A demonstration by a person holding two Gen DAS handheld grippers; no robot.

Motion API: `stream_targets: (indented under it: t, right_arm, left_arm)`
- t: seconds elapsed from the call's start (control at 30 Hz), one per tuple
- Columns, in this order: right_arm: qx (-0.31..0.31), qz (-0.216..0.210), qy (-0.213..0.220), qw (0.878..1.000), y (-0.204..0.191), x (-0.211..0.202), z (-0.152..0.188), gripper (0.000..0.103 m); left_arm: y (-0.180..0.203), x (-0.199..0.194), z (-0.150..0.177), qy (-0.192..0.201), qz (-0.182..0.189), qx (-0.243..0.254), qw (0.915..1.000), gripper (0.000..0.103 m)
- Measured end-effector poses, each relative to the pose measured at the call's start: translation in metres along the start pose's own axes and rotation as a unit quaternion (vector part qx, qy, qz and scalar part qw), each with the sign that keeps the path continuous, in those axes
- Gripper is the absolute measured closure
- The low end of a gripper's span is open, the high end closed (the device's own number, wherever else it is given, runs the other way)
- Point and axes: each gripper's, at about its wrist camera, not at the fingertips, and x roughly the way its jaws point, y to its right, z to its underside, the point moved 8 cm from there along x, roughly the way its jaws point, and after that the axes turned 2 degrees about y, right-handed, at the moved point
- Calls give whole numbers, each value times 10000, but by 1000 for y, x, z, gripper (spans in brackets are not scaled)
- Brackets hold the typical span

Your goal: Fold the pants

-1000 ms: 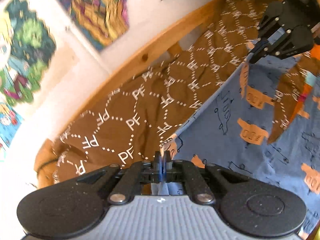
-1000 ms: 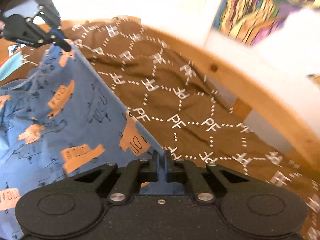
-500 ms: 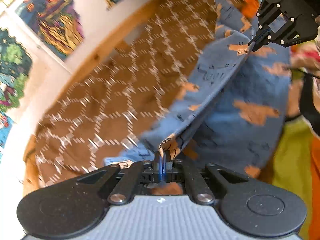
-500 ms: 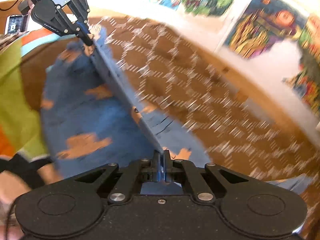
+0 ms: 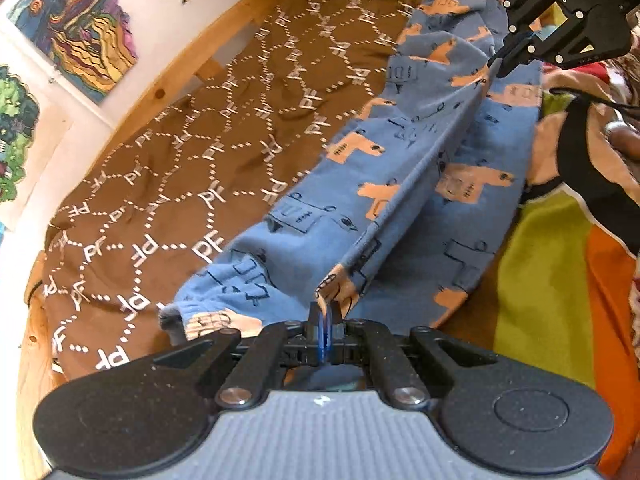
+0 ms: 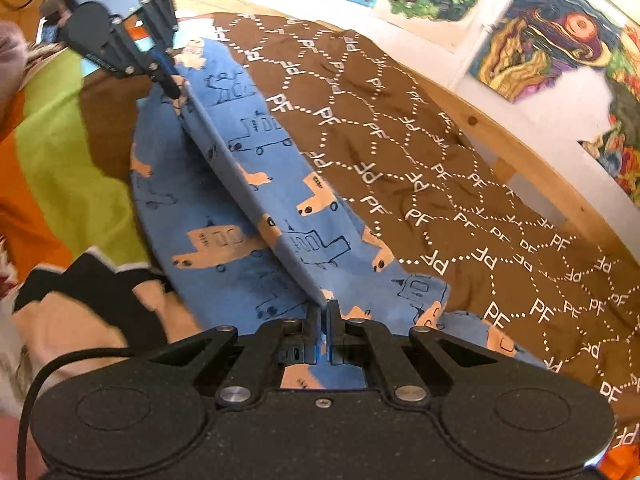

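Blue pants [image 5: 400,184] printed with orange and outlined trucks hang stretched between my two grippers above the brown bedspread [image 5: 180,152]. My left gripper [image 5: 325,312] is shut on one end of the pants' taut edge. My right gripper [image 6: 325,312] is shut on the other end of that edge. The right gripper shows at the top right of the left wrist view [image 5: 500,66]. The left gripper shows at the top left of the right wrist view [image 6: 174,88]. The pants [image 6: 248,216] drape down on both sides of the held edge, one side resting on the bedspread [image 6: 440,168].
A wooden bed rail [image 5: 168,88] runs along a white wall with colourful posters [image 5: 80,32]. The rail [image 6: 520,152] and posters [image 6: 552,32] also show in the right wrist view. A green and orange striped blanket [image 5: 540,280] lies on the near side of the bed.
Both grippers have swung the pants away from the wall toward the near side of the bed, still holding the stretched edge. More of the pants now rests on the bedspread.
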Motion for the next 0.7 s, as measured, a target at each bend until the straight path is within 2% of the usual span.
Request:
stream_targets:
  t: [0.1,0.27,0.37,0.4,0.43,0.47,0.5,0.53,0.57,0.6,0.67,0.7]
  right_arm:
    - [-47,-63,-123,9999,-11,-1,9,103]
    - [215,-134,-292,9993,-21,11,23,103]
    - [324,-158,-316,9989,-21,13,24,100]
    - [365,-183,-314,9987,-20,13,24,98]
    - [414,-236,-335,9983,-21,13,25,95]
    - [464,-285,-368,9978,-21,13,27,94]
    - [503,-313,-402,9974,-20,13,28,93]
    - [576,-349,-433,9968,-19,12,31,92]
    - [675,-383,-454,9959,-19,11,32,91]
    - [765,-404,-475,9951,-18,10,34,86]
    - [966,-382,-535,9932,-13,4,39,70]
    - [1086,-361,-551,9919,-10,0,41,55]
  left_arm:
    - [5,6,6,-71,97,115,9999,102]
    - [16,17,13,-207,189,304,9991,101]
    - [17,16,14,-216,322,233,9990,91]
    - [17,15,13,-199,443,145,9987,86]
    - [17,14,12,-173,552,66,9983,71]
    - [17,11,10,-134,669,-18,9977,62]
    - [17,8,8,-83,785,-117,9968,45]
    - [18,5,6,-30,905,-229,9956,38]
    - [19,3,2,18,1012,-337,9943,37]
    - [20,0,-2,57,1131,-477,9924,32]
    - [21,-3,-16,218,1296,-862,9876,14]
    - [21,-3,-26,373,1274,-1113,9849,2]
